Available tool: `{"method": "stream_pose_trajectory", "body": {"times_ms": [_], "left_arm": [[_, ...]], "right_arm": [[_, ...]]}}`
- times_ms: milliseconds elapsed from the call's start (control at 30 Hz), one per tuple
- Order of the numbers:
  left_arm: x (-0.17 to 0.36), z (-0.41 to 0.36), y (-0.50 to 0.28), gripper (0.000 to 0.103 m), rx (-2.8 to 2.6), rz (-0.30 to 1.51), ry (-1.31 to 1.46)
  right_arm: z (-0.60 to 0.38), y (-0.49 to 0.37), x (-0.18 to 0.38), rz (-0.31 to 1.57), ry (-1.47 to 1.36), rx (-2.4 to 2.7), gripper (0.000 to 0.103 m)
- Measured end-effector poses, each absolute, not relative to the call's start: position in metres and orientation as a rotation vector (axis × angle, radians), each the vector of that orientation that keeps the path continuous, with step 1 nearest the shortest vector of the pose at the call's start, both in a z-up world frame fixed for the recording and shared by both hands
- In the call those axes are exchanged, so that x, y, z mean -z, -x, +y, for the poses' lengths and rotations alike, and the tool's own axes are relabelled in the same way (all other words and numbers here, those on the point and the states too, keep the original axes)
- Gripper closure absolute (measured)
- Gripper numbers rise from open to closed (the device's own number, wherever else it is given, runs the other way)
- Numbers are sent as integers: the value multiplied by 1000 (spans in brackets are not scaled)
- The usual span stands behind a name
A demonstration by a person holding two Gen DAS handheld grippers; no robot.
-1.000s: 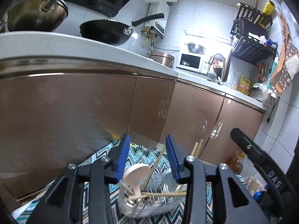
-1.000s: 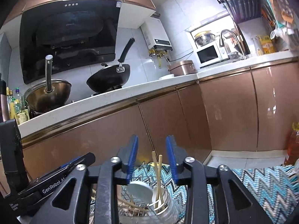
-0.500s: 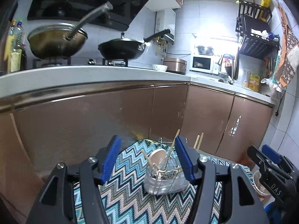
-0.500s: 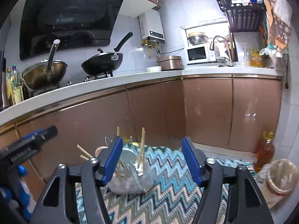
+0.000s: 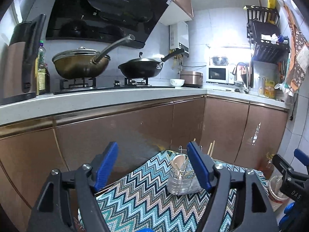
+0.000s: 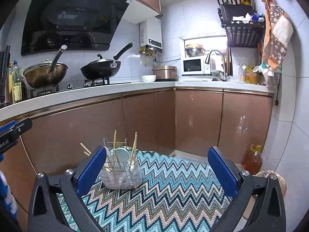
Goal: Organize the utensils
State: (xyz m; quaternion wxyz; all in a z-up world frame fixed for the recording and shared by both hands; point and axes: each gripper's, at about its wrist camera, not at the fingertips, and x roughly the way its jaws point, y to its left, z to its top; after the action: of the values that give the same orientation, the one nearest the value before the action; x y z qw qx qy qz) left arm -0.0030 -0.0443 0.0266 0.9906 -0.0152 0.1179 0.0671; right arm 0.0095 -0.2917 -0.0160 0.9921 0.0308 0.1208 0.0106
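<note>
A wire utensil holder in a clear tray stands on the far part of a zigzag-patterned cloth. Wooden chopsticks and pale spoons stick up out of it. My left gripper hangs back from the holder, its jaws opening, nothing between them. My right gripper is also well short of the holder, its jaws opening wide and empty. The holder shows behind the right gripper's left finger. The right gripper's tip shows at the left view's right edge.
Brown cabinet doors run under a white counter with two woks on a stove. An oil bottle and a bin sit on the floor at the right. A kettle stands at the counter's left end.
Both grippers have pulled back and up from the utensil holder and their jaws have spread apart. The holder, close between the fingers a second ago, now looks smaller and farther off.
</note>
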Motion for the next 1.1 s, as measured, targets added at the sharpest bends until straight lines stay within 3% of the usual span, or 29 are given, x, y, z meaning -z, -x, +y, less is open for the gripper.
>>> {"method": "stream_pose_trajectory", "body": {"times_ms": [1100], "left_arm": [[-31,-50,35,30,-120,224,-9]], "right_arm": [[-302,37,-5,223,-17,66,0]]}}
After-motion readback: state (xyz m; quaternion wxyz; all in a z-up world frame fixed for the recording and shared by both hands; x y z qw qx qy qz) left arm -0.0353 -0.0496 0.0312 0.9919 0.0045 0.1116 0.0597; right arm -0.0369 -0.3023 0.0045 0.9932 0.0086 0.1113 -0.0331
